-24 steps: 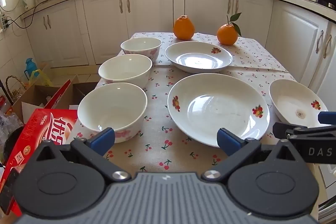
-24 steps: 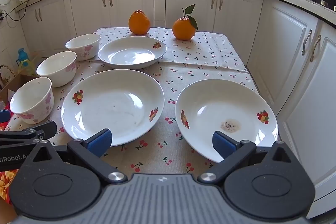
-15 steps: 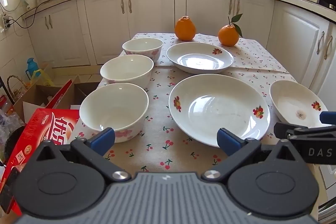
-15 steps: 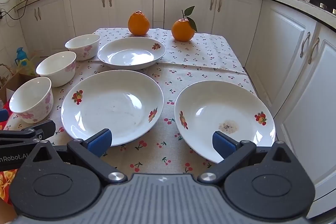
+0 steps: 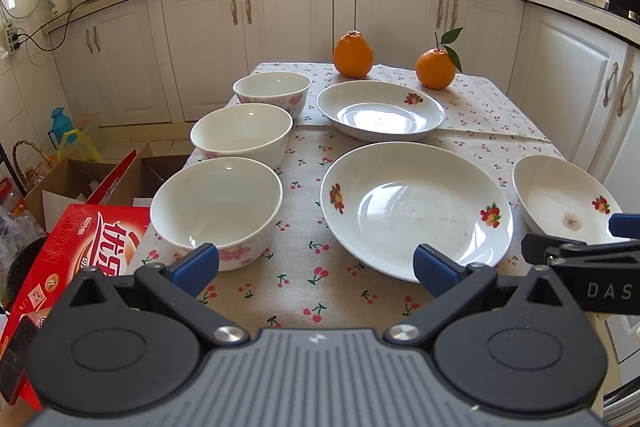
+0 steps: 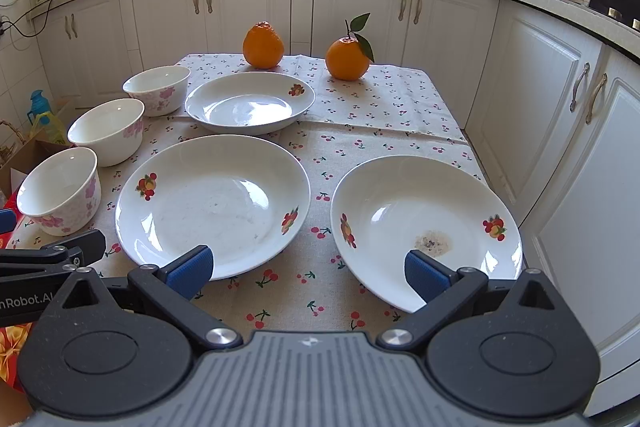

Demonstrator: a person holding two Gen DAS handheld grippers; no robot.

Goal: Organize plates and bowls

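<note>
Plate (image 5: 560,195) edge hidden behind right gripper (image 5: 624,239), jaws apart.

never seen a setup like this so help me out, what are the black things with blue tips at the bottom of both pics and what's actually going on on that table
Those are two hand-held grippers, one in each of a person's hands, each with a camera looking forward along its two blue-tipped fingers. One picture comes from the left gripper, the other from the right gripper; each also catches the other at its edge. Both stand wide open and hold nothing.

On the cherry-print tablecloth lie three bowls in a row along the left: the near bowl, the middle bowl and the far bowl. There are three plates: the centre plate, the right plate, which has a brownish stain, and the far plate. Two oranges sit at the back. Nothing is stacked yet.
</note>
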